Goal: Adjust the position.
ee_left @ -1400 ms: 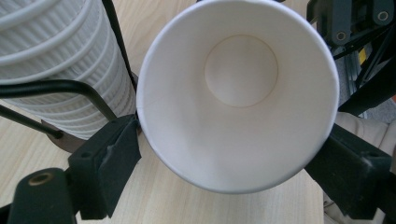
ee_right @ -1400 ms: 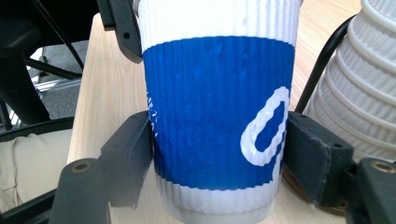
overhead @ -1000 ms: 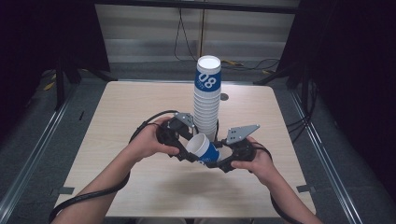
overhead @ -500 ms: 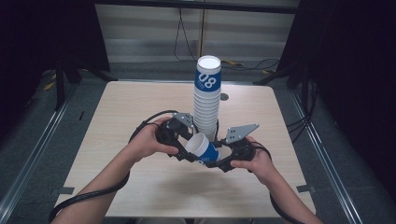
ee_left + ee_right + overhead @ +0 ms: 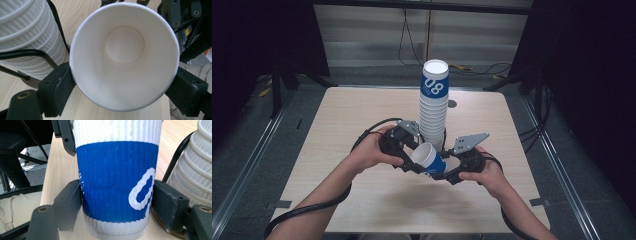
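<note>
Jaws of both grippers [image 5: 412, 161] [image 5: 447, 172] clamp the paper cup [image 5: 428, 159]

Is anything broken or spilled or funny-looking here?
Nothing is spilled or broken. The one odd thing is a single paper cup held on its side between the left gripper and the right gripper, just in front of the tall cup stack, which stands straight on the table. The cup is empty and undented.
</note>
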`<state>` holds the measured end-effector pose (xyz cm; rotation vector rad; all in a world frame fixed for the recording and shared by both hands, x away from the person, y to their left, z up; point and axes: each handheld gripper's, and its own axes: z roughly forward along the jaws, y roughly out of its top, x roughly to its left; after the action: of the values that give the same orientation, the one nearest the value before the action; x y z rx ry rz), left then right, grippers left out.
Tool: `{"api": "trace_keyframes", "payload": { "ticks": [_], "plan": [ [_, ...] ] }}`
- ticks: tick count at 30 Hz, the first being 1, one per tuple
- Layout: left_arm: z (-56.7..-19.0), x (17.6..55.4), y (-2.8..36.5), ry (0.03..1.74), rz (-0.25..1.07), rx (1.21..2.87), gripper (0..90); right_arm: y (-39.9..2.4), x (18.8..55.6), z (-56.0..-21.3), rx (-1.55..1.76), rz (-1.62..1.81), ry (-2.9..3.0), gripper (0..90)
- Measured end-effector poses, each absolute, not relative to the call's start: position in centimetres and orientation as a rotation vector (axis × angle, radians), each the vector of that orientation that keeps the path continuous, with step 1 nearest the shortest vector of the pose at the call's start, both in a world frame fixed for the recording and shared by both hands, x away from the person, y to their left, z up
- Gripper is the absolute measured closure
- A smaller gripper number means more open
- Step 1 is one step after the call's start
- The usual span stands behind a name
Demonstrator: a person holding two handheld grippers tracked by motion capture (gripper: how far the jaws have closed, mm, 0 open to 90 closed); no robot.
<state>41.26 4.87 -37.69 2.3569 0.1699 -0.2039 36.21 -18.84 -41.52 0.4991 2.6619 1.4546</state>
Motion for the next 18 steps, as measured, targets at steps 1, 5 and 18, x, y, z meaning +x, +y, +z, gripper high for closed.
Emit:
{"api": "trace_keyframes", "payload": {
  "ticks": [1,5,18],
  "plan": [
    [-37.67,41.26,4.85,0.171,-0.202,2.355,14.6,-18.82,36.21,-41.53,0.495,1.459,2.662,27.6],
    [-37.55,41.23,4.81,0.178,-0.211,2.347,13.9,-18.68,36.19,-41.51,0.487,1.451,2.665,27.6],
    [-36.96,41.02,4.70,0.192,-0.194,2.365,16.3,-18.37,36.23,-41.54,0.475,1.435,2.668,27.6]
  ]
}}
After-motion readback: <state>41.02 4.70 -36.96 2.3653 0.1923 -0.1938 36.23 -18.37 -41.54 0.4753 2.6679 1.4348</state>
